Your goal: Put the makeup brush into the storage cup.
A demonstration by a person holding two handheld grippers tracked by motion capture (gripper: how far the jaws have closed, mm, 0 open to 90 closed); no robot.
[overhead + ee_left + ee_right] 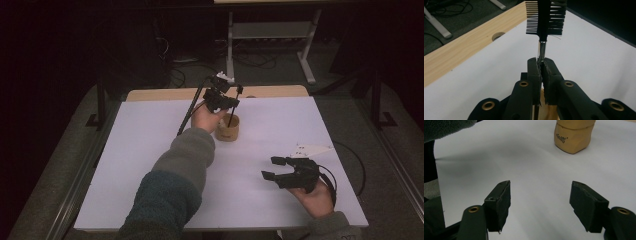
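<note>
A black double-sided comb-and-brush tool with a thin metal neck stands upright, and my left gripper is shut on that neck. In the high view my left gripper holds the tool directly over a tan paper cup, with the tool's handle reaching down into the cup. The cup's rim shows just beneath the jaws. My right gripper hovers low at the front right, open with nothing between its jaws. From my right gripper, the cup stands farther ahead.
A white sheet covers the table; a wooden strip with a round hole runs along the far edge. The person's fleece sleeve crosses the left middle. A metal table frame and cables lie beyond on the floor.
</note>
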